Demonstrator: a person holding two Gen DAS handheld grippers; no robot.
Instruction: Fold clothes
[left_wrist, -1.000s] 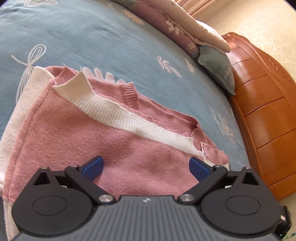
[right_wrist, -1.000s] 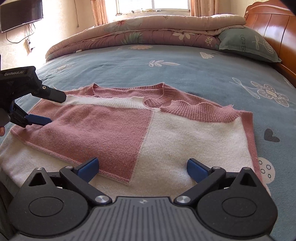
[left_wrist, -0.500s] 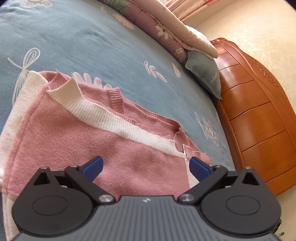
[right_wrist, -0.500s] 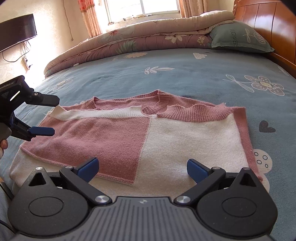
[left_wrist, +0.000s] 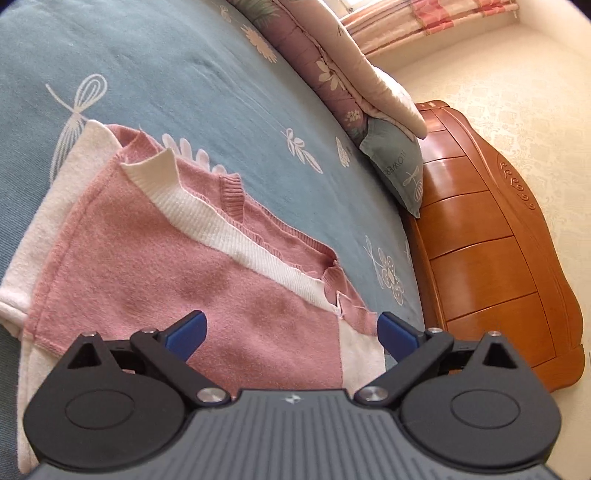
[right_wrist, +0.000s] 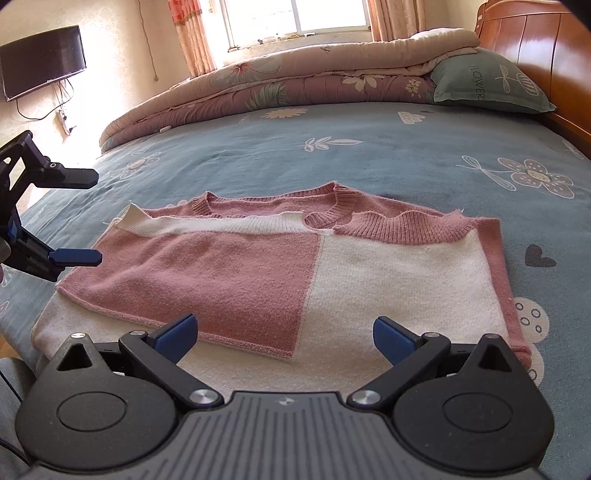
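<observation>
Both grippers empty, jaws wide apart. Sweater (right_wrist: 280, 273) lies flat on bed (right_wrist: 369, 147), sleeves folded in over body, pink panel beside white. Left gripper (right_wrist: 86, 218) has lifted and backed off sweater's left edge over last second; I see it hanging just beside that edge, not touching. Right gripper (right_wrist: 282, 334) hovers over near hem, holding nothing, view little changed. I judge sleeve folds done; next step likely hem-to-collar fold, needing fresh grips at hem.

Bright daylight from the window (right_wrist: 295, 18); fisheye-bent edges, sharp.
</observation>
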